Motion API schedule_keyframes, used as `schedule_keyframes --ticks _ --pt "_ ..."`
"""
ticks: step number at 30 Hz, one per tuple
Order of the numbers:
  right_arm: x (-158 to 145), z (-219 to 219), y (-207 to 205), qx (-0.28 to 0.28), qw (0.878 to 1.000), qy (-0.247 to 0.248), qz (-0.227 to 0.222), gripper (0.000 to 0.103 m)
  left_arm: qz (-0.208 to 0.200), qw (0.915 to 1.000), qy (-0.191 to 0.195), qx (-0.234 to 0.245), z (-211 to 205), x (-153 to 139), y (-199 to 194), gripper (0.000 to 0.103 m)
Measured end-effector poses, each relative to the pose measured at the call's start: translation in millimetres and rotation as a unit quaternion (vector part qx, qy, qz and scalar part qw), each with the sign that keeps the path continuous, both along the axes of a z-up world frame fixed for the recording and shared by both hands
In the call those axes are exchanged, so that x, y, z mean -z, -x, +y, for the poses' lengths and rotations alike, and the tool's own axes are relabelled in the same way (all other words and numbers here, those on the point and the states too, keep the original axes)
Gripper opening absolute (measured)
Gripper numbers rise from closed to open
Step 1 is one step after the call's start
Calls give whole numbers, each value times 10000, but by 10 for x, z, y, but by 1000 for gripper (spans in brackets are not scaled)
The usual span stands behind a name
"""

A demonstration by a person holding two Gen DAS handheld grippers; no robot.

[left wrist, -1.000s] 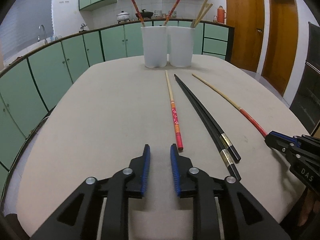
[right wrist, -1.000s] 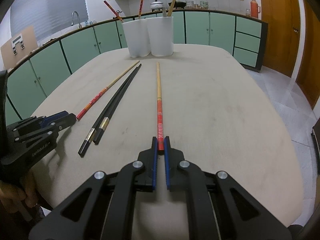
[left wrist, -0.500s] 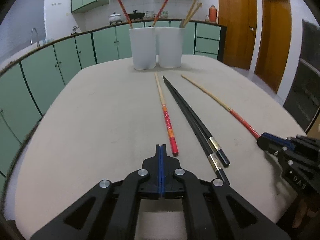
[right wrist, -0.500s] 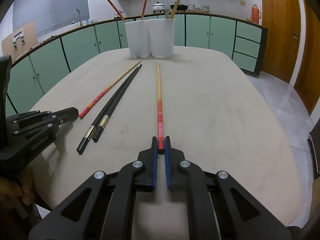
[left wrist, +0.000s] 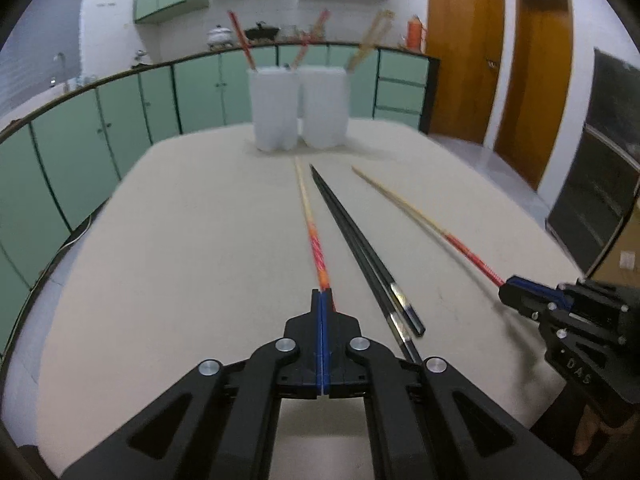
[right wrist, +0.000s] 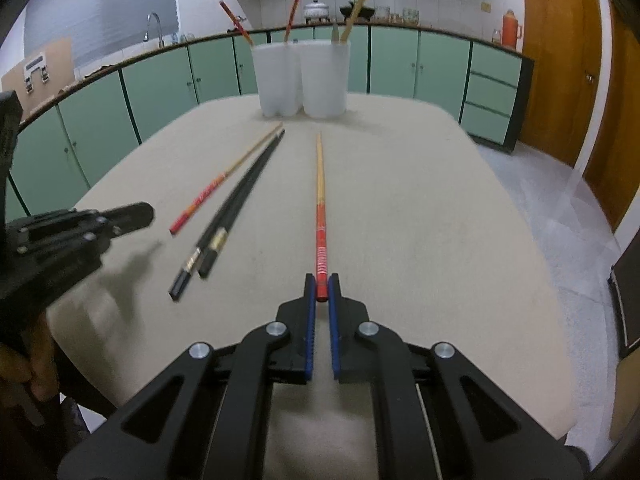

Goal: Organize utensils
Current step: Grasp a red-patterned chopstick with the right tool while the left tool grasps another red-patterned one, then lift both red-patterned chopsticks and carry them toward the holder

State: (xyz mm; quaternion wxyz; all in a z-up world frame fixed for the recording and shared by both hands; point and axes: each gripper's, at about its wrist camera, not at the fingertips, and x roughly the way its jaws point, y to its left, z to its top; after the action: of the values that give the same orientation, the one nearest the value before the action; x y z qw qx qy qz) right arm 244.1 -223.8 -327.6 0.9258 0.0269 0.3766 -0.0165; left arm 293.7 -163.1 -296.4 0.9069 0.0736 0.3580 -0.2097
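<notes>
Two red-and-wood chopsticks and a pair of black chopsticks (left wrist: 360,248) lie lengthwise on the beige table (left wrist: 180,240). My left gripper (left wrist: 322,292) is shut with nothing between its pads. Its tips hang over the red end of the left chopstick (left wrist: 310,216). In the right wrist view the left gripper (right wrist: 146,213) sits just left of that chopstick's end (right wrist: 216,188), apart from it. My right gripper (right wrist: 321,280) is shut on the red end of the other chopstick (right wrist: 320,184), which rests on the table. The black pair (right wrist: 236,208) lies between the two.
Two white holders (left wrist: 276,108) (left wrist: 324,108) stand side by side at the table's far end, with chopsticks sticking out of them. Green cabinets run behind and to the left. Wooden doors stand at the right. A hand (right wrist: 28,372) holds the left gripper's handle.
My left gripper's jaws went from open to shut with nothing in them, and it moved a little forward over the left chopstick's red end. The right gripper kept its grip and stayed put.
</notes>
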Motion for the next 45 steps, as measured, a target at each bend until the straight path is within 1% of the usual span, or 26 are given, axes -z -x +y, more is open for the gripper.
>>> schedule_keyframes --ticks 2,3,4,5,6,7,9,12,14,16,18,19,21,23,25,29,35,37,39,45 --pt "41 -9 -3 11 10000 -3 38 5 185 9998 -109 59 -61 109 -43 11" --pt "43 -15 -4 19 10000 -18 37 5 170 9997 -139 53 -76 119 -48 15" --pt "45 -27 -5 29 10000 -42 33 5 129 9998 -165 63 -92 115 -46 24" --pt "45 -35 -5 37 10000 -58 27 5 122 9997 -193 92 -123 110 -56 29" --pt "49 -46 -13 38 10000 -86 21 5 124 9997 -207 98 -140 108 -66 40" --pt "49 -51 -18 35 9999 -98 23 5 116 9996 -223 93 -161 109 -85 44" --pt "57 -61 -21 30 9999 -130 24 5 141 9996 -214 88 -180 123 -124 47" --pt "58 -75 -43 10 9998 -185 17 5 185 9997 -165 67 -177 119 -168 47" --pt "65 -89 -44 10 9998 -219 16 5 203 9997 -121 -11 -160 118 -194 42" --pt "73 -94 -50 17 9997 -244 7 5 254 9996 -45 -122 -136 115 -233 32" --pt "72 -103 -37 19 9997 -255 8 5 285 9994 -12 -170 -126 119 -259 27" --pt "71 -100 -33 17 9997 -249 8 5 273 9995 -11 -165 -128 118 -258 16" --pt "66 -98 -31 11 9997 -239 11 5 254 9995 26 -158 -111 120 -246 6" --pt "46 -97 -22 12 9997 -225 12 5 250 9994 80 -203 -77 104 -224 6" --pt "8 -92 -2 9 9998 -210 -8 5 335 9992 59 -219 -38 67 -180 6" --pt "-107 -52 107 -30 9997 -184 -129 5 292 9991 98 -302 104 -151 41 6" --pt "-212 -3 259 -15 9996 -196 -223 5 296 9973 395 -547 358 -393 286 6" --pt "-329 11 329 -4 9993 -176 -339 5 271 9970 444 -570 418 -484 367 6" --pt "-479 14 410 5 9986 -191 -491 5 163 9972 470 -554 470 -615 455 6" --pt "-1120 -13 705 13 9935 -304 -1094 5 -116 9968 564 -551 604 -1047 659 6"
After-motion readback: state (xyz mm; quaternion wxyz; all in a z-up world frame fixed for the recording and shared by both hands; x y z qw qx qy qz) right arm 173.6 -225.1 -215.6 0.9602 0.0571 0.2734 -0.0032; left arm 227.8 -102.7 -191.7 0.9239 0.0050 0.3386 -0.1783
